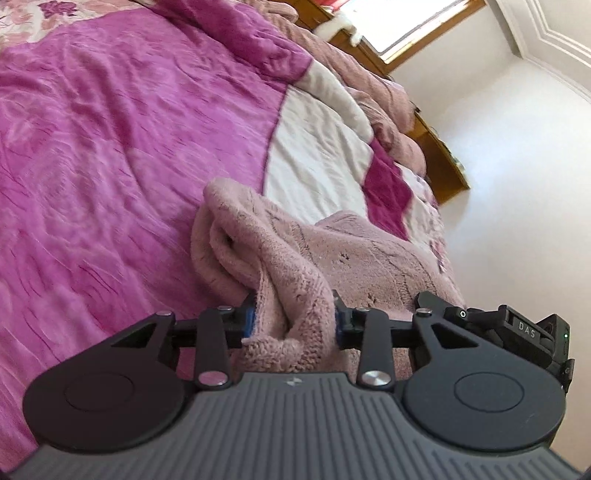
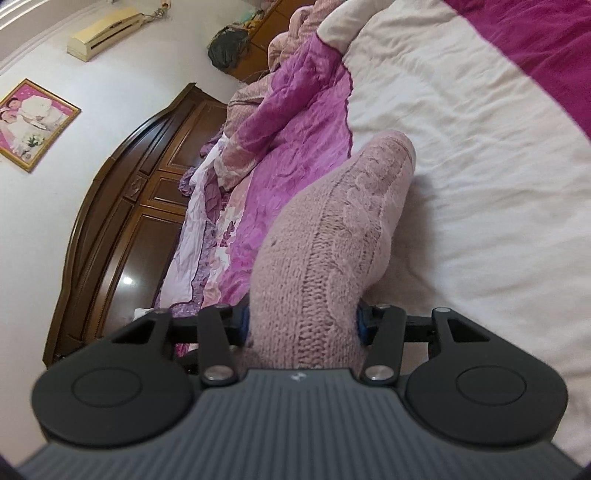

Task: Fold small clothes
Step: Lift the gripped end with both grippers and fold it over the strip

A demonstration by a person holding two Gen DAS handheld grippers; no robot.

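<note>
A pale pink knitted garment [image 1: 295, 266] is bunched up and raised off the magenta bedspread [image 1: 110, 147]. My left gripper [image 1: 293, 319] is shut on a thick fold of it, the blue pads pressing the knit from both sides. Part of the other gripper shows at the right edge of the left wrist view. In the right wrist view the same pink knit [image 2: 332, 229] rises in a cable-patterned roll over the white sheet [image 2: 480, 166]. My right gripper [image 2: 303, 325] is shut on that roll's near end. The garment's far parts are hidden by its own folds.
A rumpled magenta and dusty-pink quilt [image 2: 288, 110] is heaped along the bed's far side. A dark wooden headboard [image 2: 122, 206] stands against the wall with a framed picture [image 2: 33, 125] and an air conditioner [image 2: 107, 29]. A window [image 1: 406, 22] lies beyond the bed.
</note>
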